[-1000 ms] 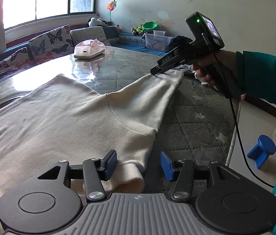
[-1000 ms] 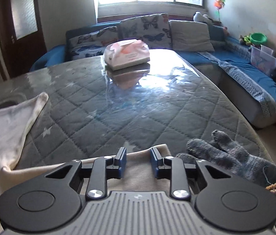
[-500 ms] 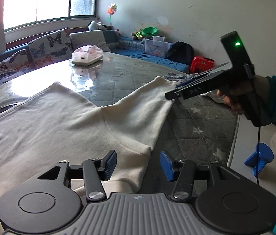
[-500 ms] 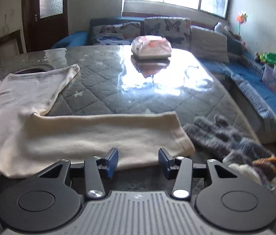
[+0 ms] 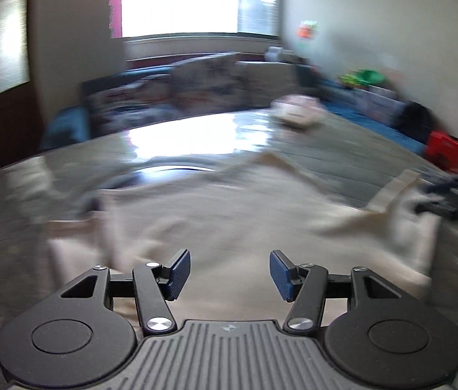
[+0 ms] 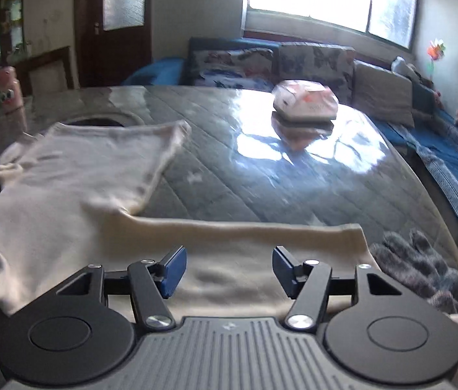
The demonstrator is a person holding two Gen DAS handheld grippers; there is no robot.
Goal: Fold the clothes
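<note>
A: Which step is this?

B: Between folds, I'd judge. The left gripper [image 5: 230,271] hangs released, nothing between its pads, over the cream sweater [image 5: 229,227] spread just ahead of it; that view is blurred.

A: And the other?

B: The right gripper [image 6: 229,271] has just been opening and grips nothing; one sleeve [image 6: 245,243] lies flat straight under and ahead of it, grey gloves [image 6: 424,269] off to its right.

A: Next?

B: Probably pinching a hem or shoulder edge to fold over.
</note>
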